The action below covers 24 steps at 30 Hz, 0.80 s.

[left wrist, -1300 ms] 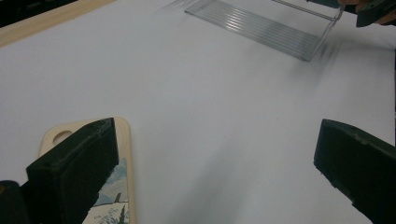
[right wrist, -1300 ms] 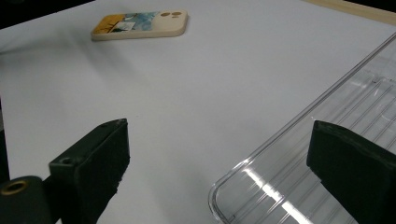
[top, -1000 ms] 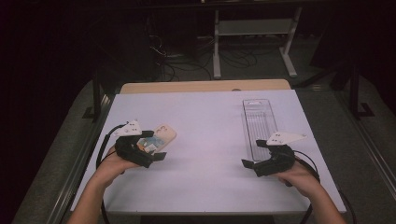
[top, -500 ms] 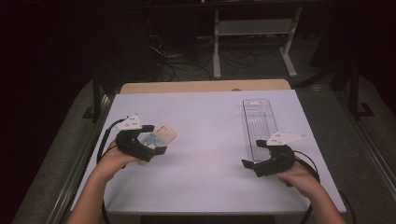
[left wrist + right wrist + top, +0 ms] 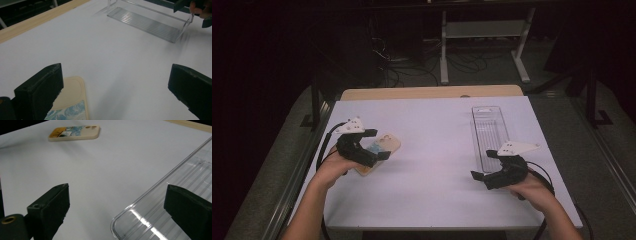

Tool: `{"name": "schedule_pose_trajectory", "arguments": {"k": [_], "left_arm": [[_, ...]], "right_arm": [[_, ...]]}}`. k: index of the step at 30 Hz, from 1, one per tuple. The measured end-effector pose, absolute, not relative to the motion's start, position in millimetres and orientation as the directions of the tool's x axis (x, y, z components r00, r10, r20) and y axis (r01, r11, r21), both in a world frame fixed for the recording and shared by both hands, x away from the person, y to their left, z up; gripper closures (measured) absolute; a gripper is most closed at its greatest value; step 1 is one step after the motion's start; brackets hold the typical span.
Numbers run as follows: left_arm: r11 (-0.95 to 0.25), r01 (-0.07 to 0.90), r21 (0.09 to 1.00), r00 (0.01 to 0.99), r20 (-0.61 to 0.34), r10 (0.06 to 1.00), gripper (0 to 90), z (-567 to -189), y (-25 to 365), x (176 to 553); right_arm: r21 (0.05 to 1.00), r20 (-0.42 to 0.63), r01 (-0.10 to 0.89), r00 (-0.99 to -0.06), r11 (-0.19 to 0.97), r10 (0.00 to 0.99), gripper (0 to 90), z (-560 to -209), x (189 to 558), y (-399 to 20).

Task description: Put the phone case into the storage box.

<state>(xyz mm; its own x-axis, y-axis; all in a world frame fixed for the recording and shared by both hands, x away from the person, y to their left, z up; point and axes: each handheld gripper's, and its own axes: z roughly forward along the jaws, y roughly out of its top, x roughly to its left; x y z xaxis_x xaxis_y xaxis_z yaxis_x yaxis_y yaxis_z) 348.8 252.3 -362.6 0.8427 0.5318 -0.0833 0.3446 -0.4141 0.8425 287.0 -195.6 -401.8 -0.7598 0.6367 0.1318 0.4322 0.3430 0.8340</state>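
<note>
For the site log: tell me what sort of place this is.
Likely a lab or workshop recording bench: a white-covered table, loose cables on the dark floor behind, a metal stand, and handheld grippers at work.

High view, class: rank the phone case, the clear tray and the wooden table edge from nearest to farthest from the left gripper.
Measured from the left gripper:
1. Phone case, directly under its jaws, on the table's left.
2. Wooden table edge, along the far side.
3. Clear tray, across on the right, by the right gripper.
</note>
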Motion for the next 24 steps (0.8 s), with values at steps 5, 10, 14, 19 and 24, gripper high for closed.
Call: {"name": "schedule_pose_trajectory", "arguments": {"k": [5, 10, 14, 19, 24], "left_arm": [[-0.413, 0.352, 0.84, 0.838, -0.086, 0.538, 0.0, -363, 253, 353], [-0.405, 0.353, 0.844, 0.834, -0.088, 0.544, 0.0, -362, 254, 356], [-0.396, 0.358, 0.845, 0.83, -0.094, 0.55, 0.0, -362, 256, 359], [-0.401, 0.356, 0.844, 0.83, -0.088, 0.551, 0.0, -359, 256, 363], [-0.407, 0.347, 0.845, 0.835, -0.081, 0.545, 0.0, -357, 254, 368]], "right_arm": [[0.833, 0.133, 0.434, -0.759, 0.342, 0.638, 5.8, -402, 287, -195], [0.834, 0.137, 0.434, -0.76, 0.34, 0.635, 5.8, -402, 287, -196], [0.838, 0.152, 0.436, -0.764, 0.329, 0.627, 5.8, -400, 287, -197], [0.84, 0.152, 0.434, -0.764, 0.325, 0.626, 5.8, -399, 288, -198], [0.84, 0.171, 0.443, -0.763, 0.312, 0.624, 5.8, -398, 288, -199]]}}
